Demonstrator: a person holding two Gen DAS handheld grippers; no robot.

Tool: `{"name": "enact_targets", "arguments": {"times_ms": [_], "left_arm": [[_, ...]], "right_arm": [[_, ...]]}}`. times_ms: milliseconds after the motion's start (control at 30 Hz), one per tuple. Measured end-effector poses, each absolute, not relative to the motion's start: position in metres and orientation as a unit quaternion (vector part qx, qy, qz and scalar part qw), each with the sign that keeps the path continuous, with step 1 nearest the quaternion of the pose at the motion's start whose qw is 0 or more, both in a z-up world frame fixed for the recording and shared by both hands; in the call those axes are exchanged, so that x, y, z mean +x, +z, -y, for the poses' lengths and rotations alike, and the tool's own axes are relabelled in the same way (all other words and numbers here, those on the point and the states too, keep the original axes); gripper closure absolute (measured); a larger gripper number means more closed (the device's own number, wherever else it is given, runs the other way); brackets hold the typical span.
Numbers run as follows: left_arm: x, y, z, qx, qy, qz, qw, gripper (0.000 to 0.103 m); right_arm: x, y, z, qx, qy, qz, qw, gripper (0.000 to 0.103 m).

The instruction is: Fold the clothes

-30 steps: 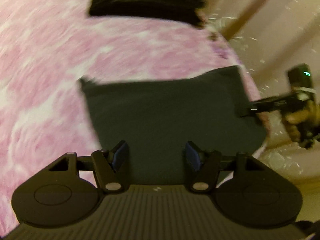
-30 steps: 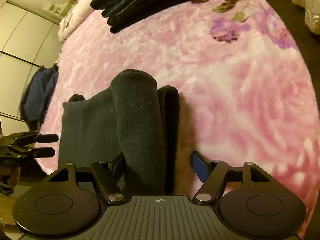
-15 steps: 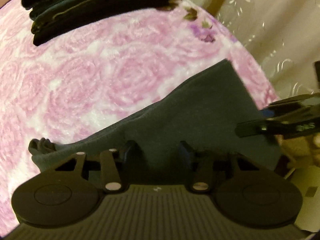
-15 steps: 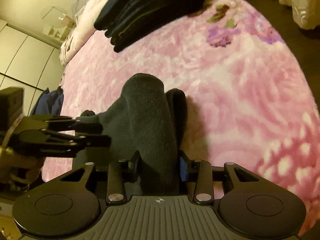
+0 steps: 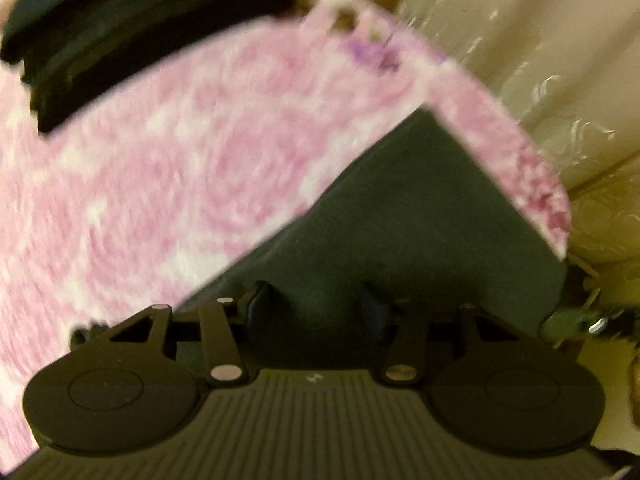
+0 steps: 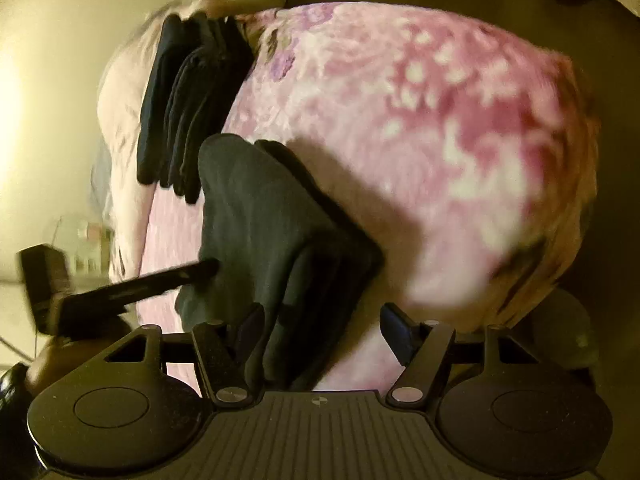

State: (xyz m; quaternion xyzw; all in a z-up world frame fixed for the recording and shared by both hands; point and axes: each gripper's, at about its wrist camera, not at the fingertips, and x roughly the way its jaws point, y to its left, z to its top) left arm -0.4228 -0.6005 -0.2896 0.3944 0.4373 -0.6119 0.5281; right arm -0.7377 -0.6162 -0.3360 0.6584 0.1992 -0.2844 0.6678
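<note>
A dark grey folded garment (image 5: 400, 216) lies on the pink flowered blanket (image 5: 168, 168). My left gripper (image 5: 314, 304) is shut on the garment's near edge, its fingers pinching the cloth. In the right wrist view the same garment (image 6: 264, 216) hangs lifted above the blanket (image 6: 440, 128), with the left gripper's fingers (image 6: 176, 276) holding its left side. My right gripper (image 6: 320, 332) has wide-open jaws; the cloth drapes by its left finger and the right finger stands apart.
A stack of folded dark clothes (image 5: 132, 28) sits at the far end of the bed; it also shows in the right wrist view (image 6: 188, 112). Cream patterned curtains (image 5: 540, 60) hang past the bed's right edge.
My right gripper was shut on the garment and has opened. Both grippers have risen and the garment is lifted off the blanket. The left gripper stays shut on it.
</note>
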Motion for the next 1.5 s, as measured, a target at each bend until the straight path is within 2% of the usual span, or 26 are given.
{"name": "enact_targets", "arguments": {"times_ms": [33,67,100,267,467,500,600,767,867,1100,1300,1400,1500], "left_arm": [[-0.426,-0.283,0.598,0.391,-0.628,-0.424,0.522,0.059],[-0.430,-0.278,0.595,0.388,-0.647,-0.411,0.512,0.058],[-0.433,-0.274,0.594,0.387,-0.662,-0.400,0.502,0.057],[-0.434,-0.276,0.588,0.406,-0.694,-0.361,0.472,0.057],[-0.421,-0.283,0.573,0.425,-0.685,-0.363,0.468,0.057],[-0.419,-0.283,0.570,0.426,-0.681,-0.365,0.470,0.057],[-0.414,-0.283,0.562,0.426,-0.667,-0.375,0.482,0.057],[-0.407,-0.266,0.547,0.413,-0.652,-0.375,0.513,0.057],[-0.395,-0.248,0.532,0.391,-0.645,-0.372,0.540,0.057],[-0.330,-0.202,0.474,0.331,-0.621,-0.358,0.613,0.057],[-0.232,-0.159,0.376,0.276,-0.605,-0.328,0.671,0.056],[-0.166,-0.151,0.301,0.257,-0.587,-0.325,0.695,0.056],[-0.104,-0.153,0.221,0.252,-0.553,-0.332,0.722,0.055]], "right_arm": [[-0.735,-0.338,0.611,0.658,-0.294,-0.185,0.668,0.031],[-0.731,-0.341,0.607,0.654,-0.310,-0.173,0.668,0.023],[-0.728,-0.344,0.604,0.651,-0.324,-0.162,0.667,0.022],[-0.724,-0.359,0.591,0.630,-0.373,-0.092,0.675,0.022],[-0.719,-0.367,0.594,0.630,-0.383,-0.044,0.674,0.023],[-0.720,-0.367,0.594,0.637,-0.381,-0.038,0.669,0.037],[-0.726,-0.372,0.593,0.659,-0.375,-0.029,0.652,0.056],[-0.724,-0.348,0.596,0.657,-0.370,-0.050,0.655,0.071],[-0.712,-0.314,0.599,0.623,-0.371,-0.082,0.683,0.073],[-0.619,-0.189,0.578,0.424,-0.340,-0.160,0.824,0.074],[-0.483,-0.109,0.452,0.175,-0.307,-0.223,0.908,0.074],[-0.405,-0.117,0.349,0.055,-0.284,-0.263,0.920,0.074],[-0.332,-0.165,0.248,-0.022,-0.228,-0.314,0.921,0.074]]}}
